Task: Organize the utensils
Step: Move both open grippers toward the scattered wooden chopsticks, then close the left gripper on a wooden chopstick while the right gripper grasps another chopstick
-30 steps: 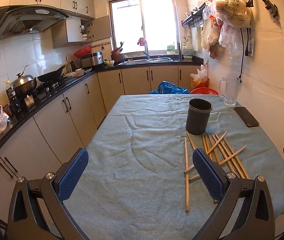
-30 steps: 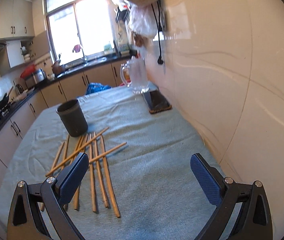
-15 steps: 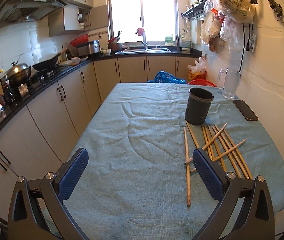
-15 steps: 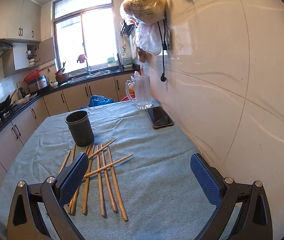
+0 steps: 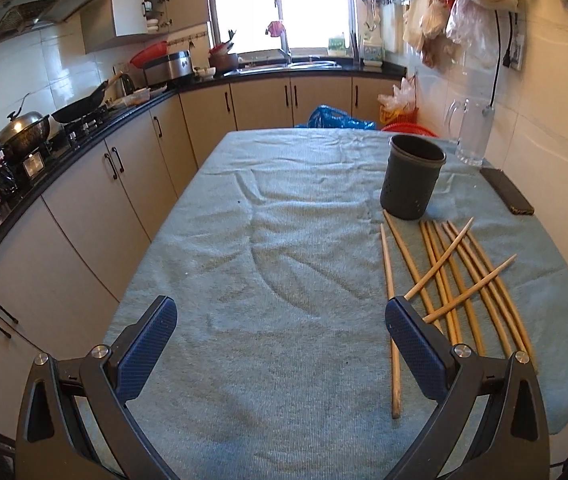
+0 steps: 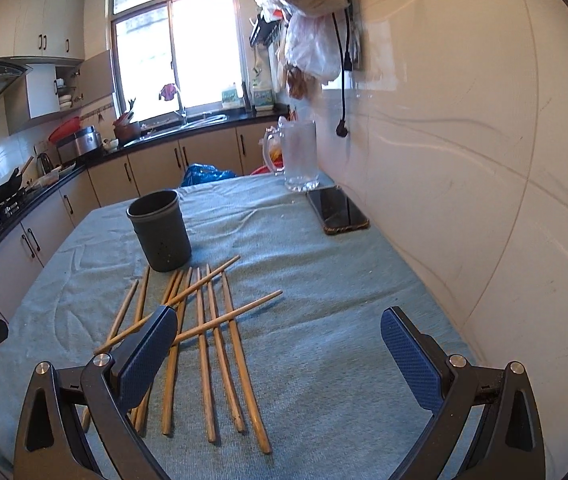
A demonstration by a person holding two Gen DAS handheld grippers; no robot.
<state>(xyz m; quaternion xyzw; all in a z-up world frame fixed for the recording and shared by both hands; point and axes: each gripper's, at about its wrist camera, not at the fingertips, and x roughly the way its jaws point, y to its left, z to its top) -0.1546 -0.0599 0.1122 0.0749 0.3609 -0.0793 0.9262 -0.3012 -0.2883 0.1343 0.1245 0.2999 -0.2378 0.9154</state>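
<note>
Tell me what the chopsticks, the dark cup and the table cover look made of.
Chopsticks: likely bamboo or wood, tan, matte, faint grain.
Cup: probably plastic, maybe coated metal; dark grey, dull, small holes low in the wall.
Table cover: towel-like fabric, pale blue-green, ribbed and wrinkled.

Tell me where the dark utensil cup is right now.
The dark utensil cup stands upright on the blue-green cloth, just beyond the far ends of the loose chopsticks. In the right wrist view the phone and glass mug lie to its right.
</note>
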